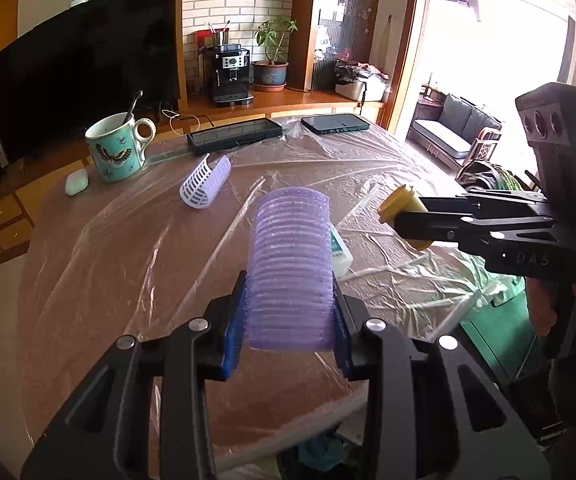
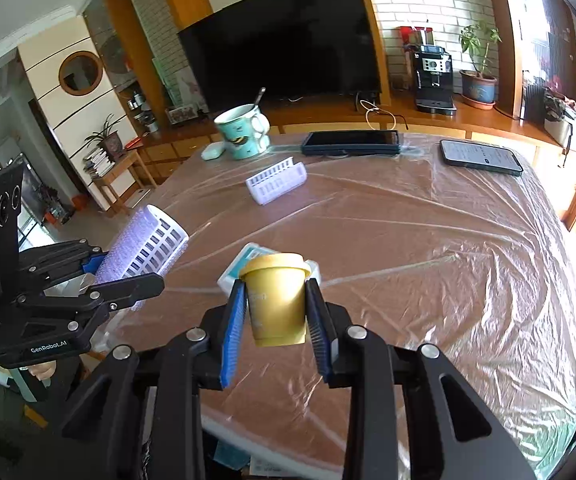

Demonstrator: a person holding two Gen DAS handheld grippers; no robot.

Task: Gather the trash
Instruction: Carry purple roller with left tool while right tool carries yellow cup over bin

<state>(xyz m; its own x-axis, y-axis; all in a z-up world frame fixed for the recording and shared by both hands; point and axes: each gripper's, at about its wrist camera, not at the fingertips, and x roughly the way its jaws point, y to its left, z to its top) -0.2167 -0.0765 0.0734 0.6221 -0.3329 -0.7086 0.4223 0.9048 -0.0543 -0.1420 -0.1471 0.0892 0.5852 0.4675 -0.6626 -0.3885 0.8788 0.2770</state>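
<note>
My left gripper is shut on a purple hair roller, held lengthwise above the near part of the table; in the right wrist view the same roller shows its white lattice core at the left. My right gripper is shut on a small yellow lidded cup, upright between the blue pads; from the left wrist view the cup hangs at the right. A white lattice roller half lies on the table. A small white and teal box lies under the held items.
The table is covered with clear plastic film. At its far edge stand a butterfly mug with a spoon, a white earbud case, a dark tablet and a phone. Beyond it are a TV, a coffee machine and a potted plant.
</note>
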